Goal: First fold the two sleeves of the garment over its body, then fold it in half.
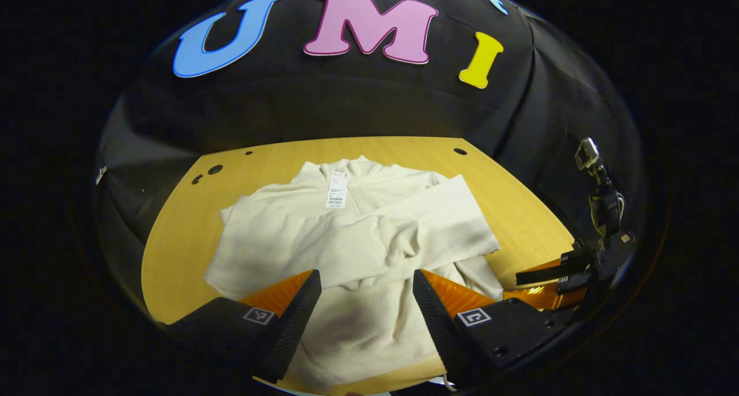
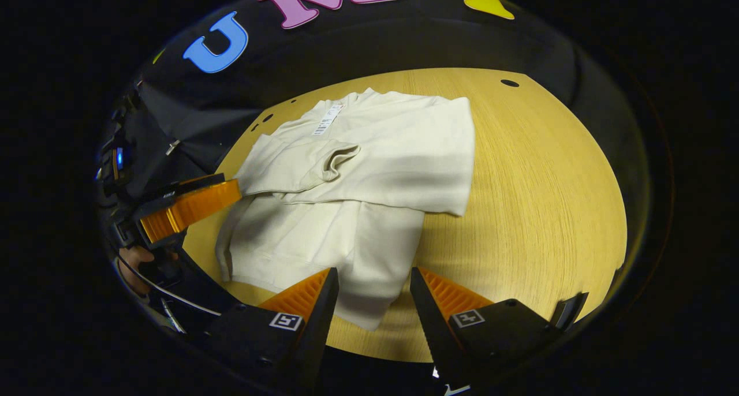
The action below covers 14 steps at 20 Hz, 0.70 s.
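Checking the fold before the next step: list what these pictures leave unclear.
- Garment near hem: left gripper view, hidden behind the left tool and cut off at the bottom edge.
- Hang tag print: too small in both views.
- Hand on the left tool: right gripper view, mostly hidden at the edge.

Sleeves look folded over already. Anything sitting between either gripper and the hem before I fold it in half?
Nothing visible: both open grippers, left and right, hang over the garment at its near hem, with bare table beside it.

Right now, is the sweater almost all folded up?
Partly. Both sleeves already lie crossed over the cream sweater on the table. The left gripper and right gripper hover open near its hem, holding nothing. The fold in half is left.
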Tool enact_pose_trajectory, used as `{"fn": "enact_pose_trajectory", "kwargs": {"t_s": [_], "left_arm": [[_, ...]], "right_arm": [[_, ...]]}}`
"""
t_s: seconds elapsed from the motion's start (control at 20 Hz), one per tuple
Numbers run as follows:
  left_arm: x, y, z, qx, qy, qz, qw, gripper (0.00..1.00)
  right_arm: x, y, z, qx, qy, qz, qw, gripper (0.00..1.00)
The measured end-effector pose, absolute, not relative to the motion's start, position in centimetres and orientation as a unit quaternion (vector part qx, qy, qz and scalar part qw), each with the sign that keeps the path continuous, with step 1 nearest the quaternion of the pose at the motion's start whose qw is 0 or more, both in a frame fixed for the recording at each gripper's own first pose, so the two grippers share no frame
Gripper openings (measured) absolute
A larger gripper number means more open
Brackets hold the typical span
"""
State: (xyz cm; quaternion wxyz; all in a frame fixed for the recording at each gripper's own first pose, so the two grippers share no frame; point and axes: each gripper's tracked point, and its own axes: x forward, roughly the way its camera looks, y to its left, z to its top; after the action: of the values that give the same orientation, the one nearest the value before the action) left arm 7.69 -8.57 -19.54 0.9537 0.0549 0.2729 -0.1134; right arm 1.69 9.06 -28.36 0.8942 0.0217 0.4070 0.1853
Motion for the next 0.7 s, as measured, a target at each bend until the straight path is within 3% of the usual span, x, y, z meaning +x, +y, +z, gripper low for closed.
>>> {"fn": "enact_pose_trajectory", "kwargs": {"t_s": [0.15, 0.2, 0.25, 0.45, 0.6, 0.7], "left_arm": [[5.0, -6.1, -20.9, 0.066, 0.291, -0.098, 0.949, 0.99], [4.2, -5.0, -21.5, 0.074, 0.296, -0.090, 0.948, 0.94], [3.5, -4.3, -22.3, 0.076, 0.304, -0.084, 0.946, 0.99], [1.3, -2.5, -24.3, 0.059, 0.333, -0.066, 0.939, 0.99], [0.8, -1.6, -25.7, 0.048, 0.347, -0.053, 0.935, 0.99], [0.5, -1.0, -27.0, 0.047, 0.364, -0.044, 0.929, 0.99]], "right_arm": [[1.2, 8.8, -28.9, 0.006, 0.415, 0.177, 0.892, 0.78], [1.1, 8.7, -29.1, -0.003, 0.416, 0.175, 0.893, 0.79], [0.9, 8.8, -29.3, -0.010, 0.417, 0.175, 0.892, 0.79], [0.4, 9.2, -29.8, -0.025, 0.420, 0.175, 0.890, 0.80], [0.2, 9.0, -30.3, -0.034, 0.424, 0.165, 0.890, 0.90], [0.3, 8.9, -30.6, -0.036, 0.428, 0.155, 0.890, 0.91]]}}
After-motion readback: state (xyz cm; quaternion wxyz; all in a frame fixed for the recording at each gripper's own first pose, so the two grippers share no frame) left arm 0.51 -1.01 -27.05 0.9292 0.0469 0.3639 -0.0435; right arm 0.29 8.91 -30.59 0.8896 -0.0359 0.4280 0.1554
